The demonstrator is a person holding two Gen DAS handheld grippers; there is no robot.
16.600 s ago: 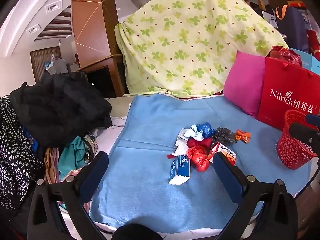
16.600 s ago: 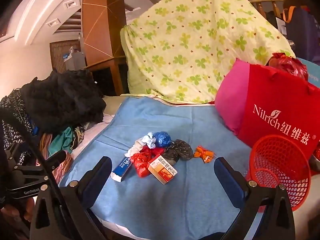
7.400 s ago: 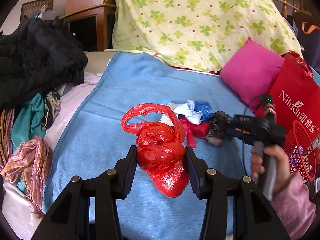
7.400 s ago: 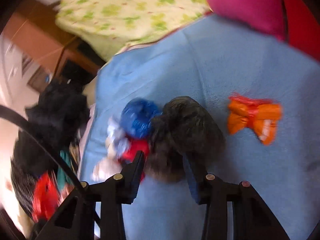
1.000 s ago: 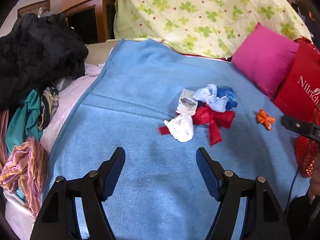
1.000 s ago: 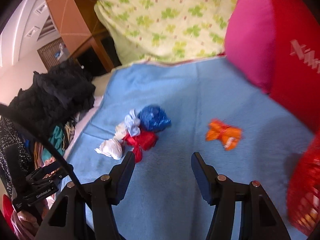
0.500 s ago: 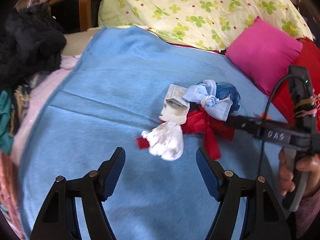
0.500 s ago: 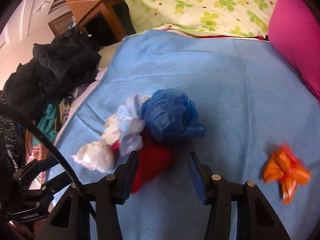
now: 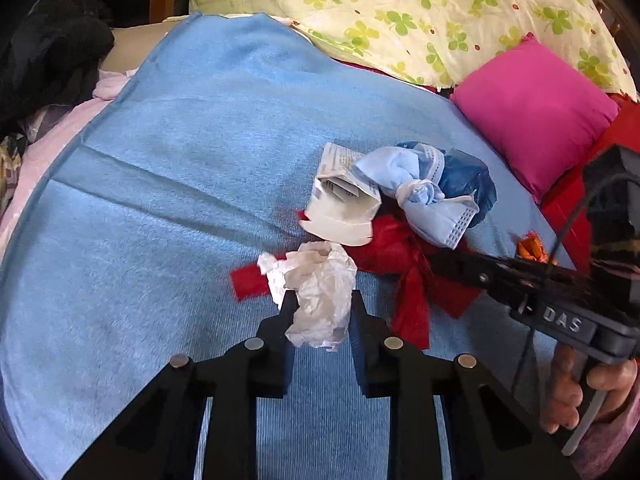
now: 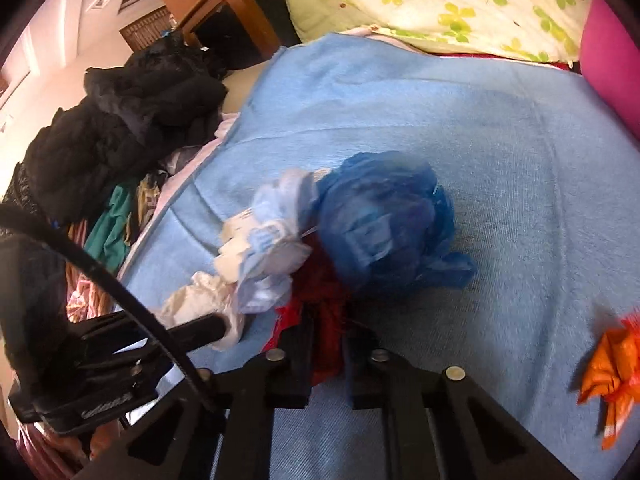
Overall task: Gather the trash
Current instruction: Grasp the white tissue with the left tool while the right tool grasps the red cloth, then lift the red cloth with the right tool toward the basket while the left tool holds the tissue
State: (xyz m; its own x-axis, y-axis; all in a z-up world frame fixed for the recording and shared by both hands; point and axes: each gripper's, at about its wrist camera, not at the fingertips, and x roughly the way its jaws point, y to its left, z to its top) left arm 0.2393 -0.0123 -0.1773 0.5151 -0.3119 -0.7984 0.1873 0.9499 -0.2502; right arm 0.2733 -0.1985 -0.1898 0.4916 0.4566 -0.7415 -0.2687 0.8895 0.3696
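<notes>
the left gripper point(image 9: 320, 300) is clamped on the crumpled white tissue point(image 9: 316, 292), its two black fingers point(image 9: 286, 312) pressing the wad from either side, at the near edge of the trash pile on the blue blanket point(image 9: 160, 184); the right gripper point(image 10: 326, 332) is pinched narrow on the red plastic scrap point(image 10: 324, 300), whose cloth-like folds bunch up between the fingertips, also at the near edge of the pile; in the left wrist view the right gripper reaches into the pile from the right, a hand point(image 9: 576, 396) on its handle; beyond the tissue, in the pile's middle, lies a white paper packet point(image 9: 344, 208), with a knotted pale blue face mask point(image 9: 416, 196) just to its right and a dark blue plastic bag point(image 10: 384, 232) touching the mask on the far side; an orange wrapper point(image 10: 612, 360) sits apart, to the right of the pile; a pink cushion point(image 9: 536, 112) and a clover-print sheet point(image 9: 420, 12) lie behind the pile; dark clothes point(image 10: 120, 132) are heaped well to its left
</notes>
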